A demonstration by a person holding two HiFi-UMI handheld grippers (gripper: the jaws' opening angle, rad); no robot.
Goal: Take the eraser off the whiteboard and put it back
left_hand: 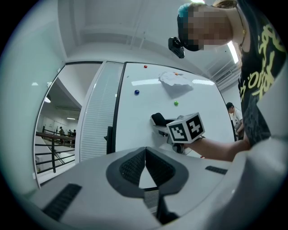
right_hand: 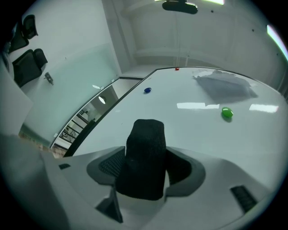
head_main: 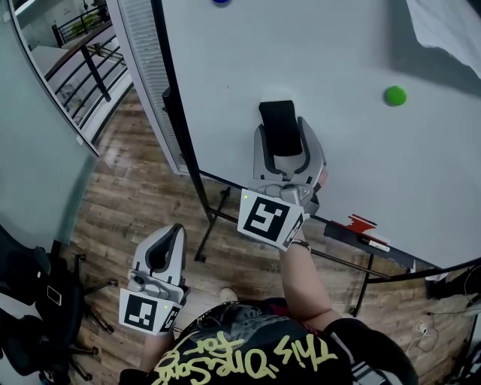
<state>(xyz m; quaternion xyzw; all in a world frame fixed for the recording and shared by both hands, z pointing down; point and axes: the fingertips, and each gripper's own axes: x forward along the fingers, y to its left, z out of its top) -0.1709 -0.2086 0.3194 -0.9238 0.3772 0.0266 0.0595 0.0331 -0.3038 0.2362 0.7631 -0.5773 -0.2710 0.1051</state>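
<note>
The black eraser (head_main: pixel 279 126) sits between the jaws of my right gripper (head_main: pixel 282 139), flat against the whiteboard (head_main: pixel 331 68) near its lower middle. In the right gripper view the eraser (right_hand: pixel 143 158) fills the gap between the pads, standing up out of the jaws. My left gripper (head_main: pixel 167 252) hangs low at the left over the wooden floor, its jaws touching with nothing between them. The left gripper view shows the right gripper with the eraser (left_hand: pixel 158 119) against the board.
A green magnet (head_main: pixel 394 95) and a blue magnet (head_main: pixel 221 2) stick to the whiteboard, and a paper sheet (head_main: pixel 451 26) hangs at its top right. The board's tray (head_main: pixel 368 239) holds a red marker. The board's stand legs (head_main: pixel 210 218) and a dark chair (head_main: pixel 30 301) stand on the floor.
</note>
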